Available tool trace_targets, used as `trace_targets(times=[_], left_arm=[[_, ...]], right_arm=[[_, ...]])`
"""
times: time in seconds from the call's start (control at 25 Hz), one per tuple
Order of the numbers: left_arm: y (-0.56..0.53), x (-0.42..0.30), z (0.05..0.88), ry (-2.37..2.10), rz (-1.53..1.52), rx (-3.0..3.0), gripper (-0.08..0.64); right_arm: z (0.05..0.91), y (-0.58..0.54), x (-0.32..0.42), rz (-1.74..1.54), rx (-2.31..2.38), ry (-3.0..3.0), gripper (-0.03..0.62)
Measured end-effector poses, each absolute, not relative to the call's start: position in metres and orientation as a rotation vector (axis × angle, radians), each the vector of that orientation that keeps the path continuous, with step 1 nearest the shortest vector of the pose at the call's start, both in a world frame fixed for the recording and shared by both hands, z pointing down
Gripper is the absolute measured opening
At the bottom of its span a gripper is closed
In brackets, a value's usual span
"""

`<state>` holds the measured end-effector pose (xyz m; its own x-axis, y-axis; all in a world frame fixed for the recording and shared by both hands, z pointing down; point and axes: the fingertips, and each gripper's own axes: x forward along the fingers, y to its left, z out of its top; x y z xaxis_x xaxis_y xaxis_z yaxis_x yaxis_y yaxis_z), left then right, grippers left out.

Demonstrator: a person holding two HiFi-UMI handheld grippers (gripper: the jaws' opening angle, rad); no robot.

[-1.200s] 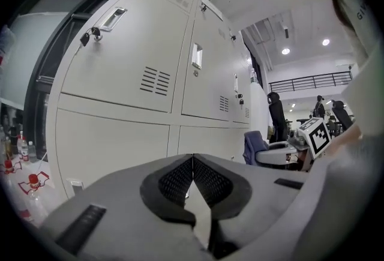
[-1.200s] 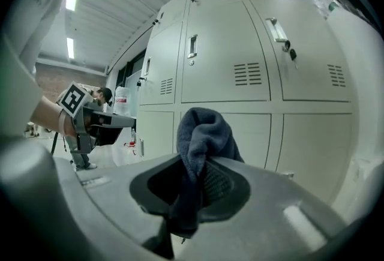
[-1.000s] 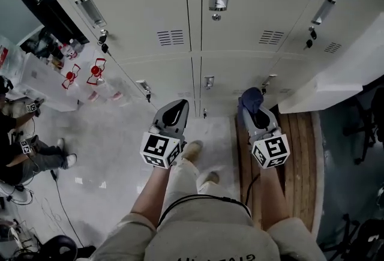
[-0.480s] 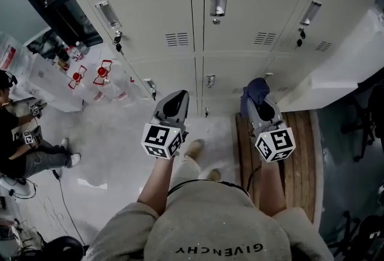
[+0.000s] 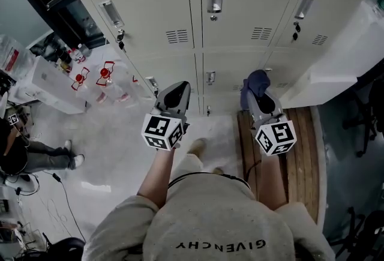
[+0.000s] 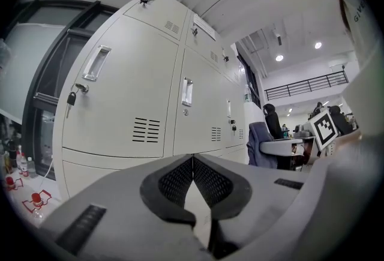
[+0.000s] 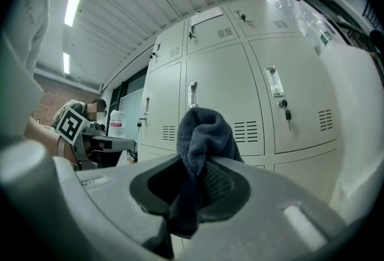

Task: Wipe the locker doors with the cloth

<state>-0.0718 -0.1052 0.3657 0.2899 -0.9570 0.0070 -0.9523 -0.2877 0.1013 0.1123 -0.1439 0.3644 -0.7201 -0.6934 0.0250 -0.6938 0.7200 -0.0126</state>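
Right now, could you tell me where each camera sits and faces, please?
Head view: on the person's head, steeply down at lockers and floor; shows forearms, left gripper, right gripper.
Left gripper view: on that gripper, along its shut jaws toward the lockers; torso at right.
Right gripper view: on that gripper, along jaws clamping the cloth, toward the lockers.
Shared: lockers; each gripper view shows the other gripper.

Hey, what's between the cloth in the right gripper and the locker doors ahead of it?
Nothing. The right gripper view shows only open air between the dark blue cloth, clamped in the right gripper, and the locker doors.
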Motion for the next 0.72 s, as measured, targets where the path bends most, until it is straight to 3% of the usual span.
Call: trace_targets(times=[0.72], left_arm=[[-0.067, -0.067, 0.37, -1.875, -0.067, 2.407, -0.002]], right_arm=[[0.368, -0.112, 0.139, 0.031, 1.222, -2.899, 0.06]])
